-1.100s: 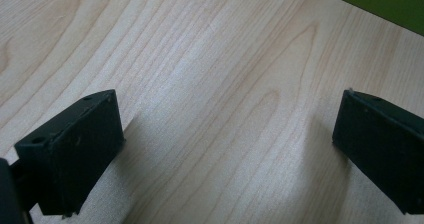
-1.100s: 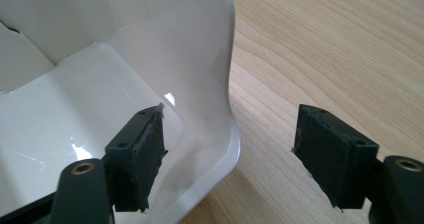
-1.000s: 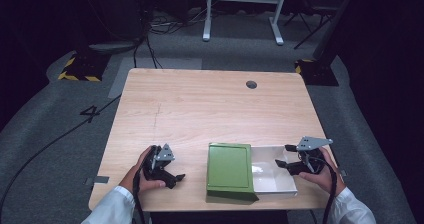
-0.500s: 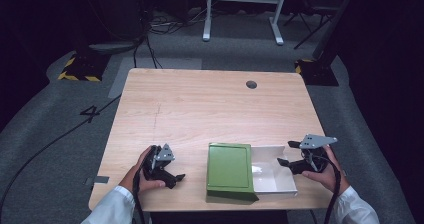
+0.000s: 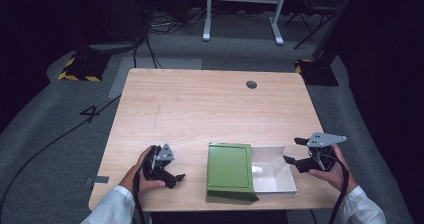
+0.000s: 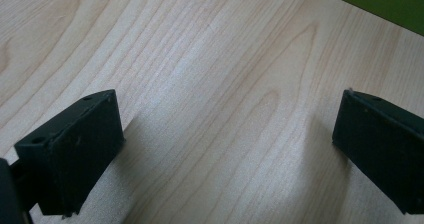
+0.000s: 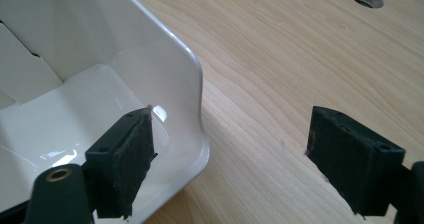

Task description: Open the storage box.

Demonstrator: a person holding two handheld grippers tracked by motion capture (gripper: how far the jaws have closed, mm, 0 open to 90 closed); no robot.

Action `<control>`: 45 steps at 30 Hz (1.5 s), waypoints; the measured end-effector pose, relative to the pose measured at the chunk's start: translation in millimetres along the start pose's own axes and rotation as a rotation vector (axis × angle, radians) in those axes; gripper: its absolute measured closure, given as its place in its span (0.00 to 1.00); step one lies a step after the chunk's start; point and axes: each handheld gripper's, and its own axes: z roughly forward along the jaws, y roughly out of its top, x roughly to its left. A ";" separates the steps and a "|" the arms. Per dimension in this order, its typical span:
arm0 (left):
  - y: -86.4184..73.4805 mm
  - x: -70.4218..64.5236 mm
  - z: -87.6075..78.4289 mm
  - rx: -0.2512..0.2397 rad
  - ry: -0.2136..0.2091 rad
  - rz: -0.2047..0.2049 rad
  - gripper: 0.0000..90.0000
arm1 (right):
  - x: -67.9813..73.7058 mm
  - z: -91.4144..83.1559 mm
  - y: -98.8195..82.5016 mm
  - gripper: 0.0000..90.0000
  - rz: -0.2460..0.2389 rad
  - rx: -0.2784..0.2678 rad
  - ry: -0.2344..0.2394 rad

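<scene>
On the near edge of the wooden table (image 5: pixel 200 109) sits a box in 2 joined halves: a green lid (image 5: pixel 229 166) lying flat on the left and a white glossy tray (image 5: pixel 272 176) open on the right. The tray looks empty apart from a small pale glint on its floor that I cannot identify.

The right gripper (image 5: pixel 295 154) is held just off the tray's right wall, jaws spread wide and gripping nothing. In the right gripper view 1 jaw hangs over the tray's inside corner and the other over bare wood, so the curved white wall (image 7: pixel 190 74) stands between them. The left gripper (image 5: pixel 175 176) rests on the table to the left of the lid, well apart from it, jaws also wide open and empty; the left gripper view shows plain wood grain between them and a sliver of green at the top corner.

My worry is that wall. It looks thin and slick, so a pinch on it could buckle it or slip off. The box is light and close to the table's front edge, with nothing bracing it; a sideways nudge from the right could slide it or tip it off the near edge, and the left gripper is too far away to steady it.
</scene>
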 end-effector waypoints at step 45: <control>-0.2 0.4 -0.1 -0.001 -0.002 0.003 0.00 | -22.3 2.7 -76.4 0.21 0.094 0.114 -0.112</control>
